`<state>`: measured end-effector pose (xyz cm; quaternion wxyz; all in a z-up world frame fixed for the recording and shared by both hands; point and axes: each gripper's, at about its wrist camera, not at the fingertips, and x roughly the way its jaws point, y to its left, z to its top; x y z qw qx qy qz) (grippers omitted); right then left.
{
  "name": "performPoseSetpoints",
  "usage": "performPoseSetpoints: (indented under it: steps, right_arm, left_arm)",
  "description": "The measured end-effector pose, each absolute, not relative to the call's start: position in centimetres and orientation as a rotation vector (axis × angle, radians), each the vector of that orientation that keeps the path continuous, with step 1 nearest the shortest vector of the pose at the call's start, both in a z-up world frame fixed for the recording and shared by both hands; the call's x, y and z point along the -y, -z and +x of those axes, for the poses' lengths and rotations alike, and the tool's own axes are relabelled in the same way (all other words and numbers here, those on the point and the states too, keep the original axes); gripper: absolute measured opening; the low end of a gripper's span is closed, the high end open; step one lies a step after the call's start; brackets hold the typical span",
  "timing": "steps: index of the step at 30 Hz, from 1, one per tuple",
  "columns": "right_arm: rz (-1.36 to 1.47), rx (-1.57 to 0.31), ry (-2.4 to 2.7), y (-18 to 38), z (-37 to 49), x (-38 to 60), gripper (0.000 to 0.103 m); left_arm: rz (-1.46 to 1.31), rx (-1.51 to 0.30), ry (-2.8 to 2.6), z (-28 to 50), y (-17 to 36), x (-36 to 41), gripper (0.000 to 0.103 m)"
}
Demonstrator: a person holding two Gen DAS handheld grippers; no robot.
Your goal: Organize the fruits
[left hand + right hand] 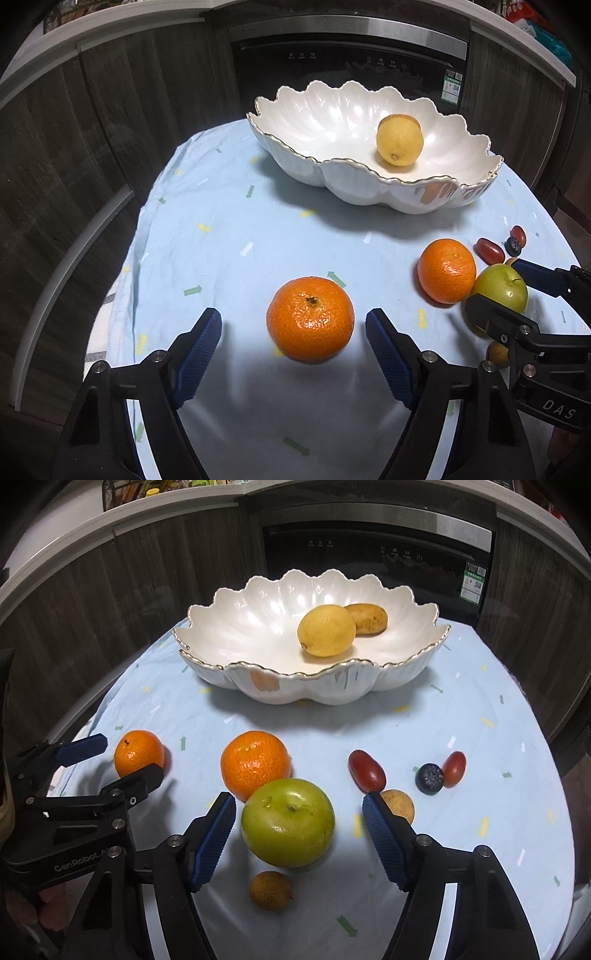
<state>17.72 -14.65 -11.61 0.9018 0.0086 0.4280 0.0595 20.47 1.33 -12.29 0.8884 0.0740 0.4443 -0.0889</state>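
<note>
A bumpy round orange (309, 318) is framed, untouched, by the left gripper's (293, 328) spread ridged pads, a smooth green apple (288, 821) by the right gripper's (299, 812).

clear: cloth (229, 221) left | blocked: bowl (354, 192) behind; fruit (369, 771) right

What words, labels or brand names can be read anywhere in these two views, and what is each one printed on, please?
"DAS": on the right gripper body, left wrist view; partly cut off.
"GenRobot.A": on the left gripper body, right wrist view; its end is hidden.
Oven control panel symbols with captions: too small to read.
Green sticker on the oven: too small to read.
</note>
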Motion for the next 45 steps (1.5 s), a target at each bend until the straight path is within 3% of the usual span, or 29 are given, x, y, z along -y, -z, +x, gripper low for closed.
performPoseSetpoints:
  steps: [14, 18, 45]
  right_arm:
    - [0.041, -0.921, -0.153, 12.7, 18.1, 14.4, 0.05]
    - [0.048, -0.92, -0.154, 12.7, 18.0, 14.5, 0.05]
    - [0.07, -0.857, -0.136, 10.4, 17.4, 15.2, 0.049]
  left_arm:
    - [0.136, -0.946, 0.206, 21.1, 13.2, -1.2, 0.058]
    - [0.141, -0.942, 0.223, 20.9, 13.1, -1.0, 0.048]
    - [0.129, -0.882, 0.212, 19.6, 9.9, -0.7, 0.045]
